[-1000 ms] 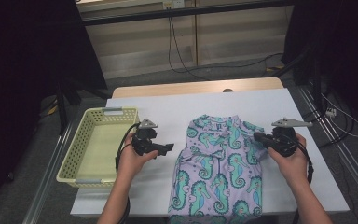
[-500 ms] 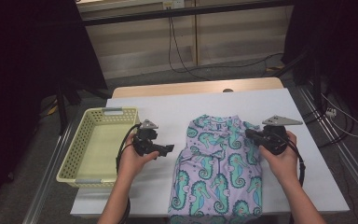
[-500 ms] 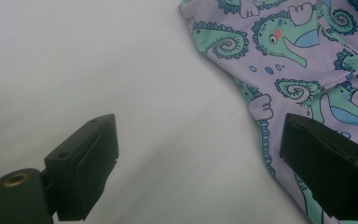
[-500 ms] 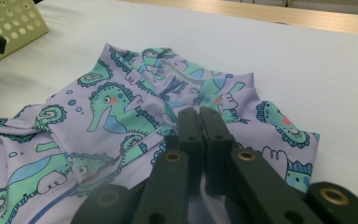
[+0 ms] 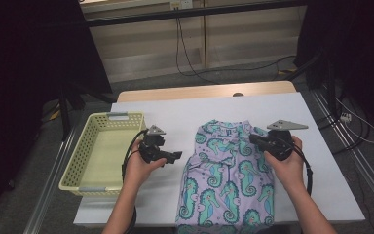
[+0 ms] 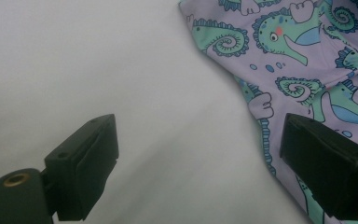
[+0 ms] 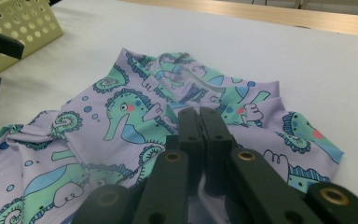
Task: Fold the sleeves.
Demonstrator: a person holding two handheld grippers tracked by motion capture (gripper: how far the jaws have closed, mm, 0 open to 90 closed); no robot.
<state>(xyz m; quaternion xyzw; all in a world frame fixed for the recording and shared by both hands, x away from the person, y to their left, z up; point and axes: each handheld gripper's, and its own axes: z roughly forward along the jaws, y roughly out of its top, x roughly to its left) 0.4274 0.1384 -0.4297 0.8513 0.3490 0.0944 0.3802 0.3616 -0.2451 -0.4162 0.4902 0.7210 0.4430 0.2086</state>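
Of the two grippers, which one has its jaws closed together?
The right gripper, held over the seahorse-print garment: its two black jaws meet with no gap. The left gripper, beside the yellow basket, has its jaws standing wide apart.

I have carried the right gripper [image 5: 254,138], jaws pressed together, leftward from the garment's [image 5: 224,180] right edge to above its upper part.

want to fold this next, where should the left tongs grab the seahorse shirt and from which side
Probably the seahorse shirt is best taken at its loose left edge, coming in from the basket side. That hem lies flat on bare white table, and the left tongs already sit open beside it, pointing at it. Slide one jaw under the hem and pinch.
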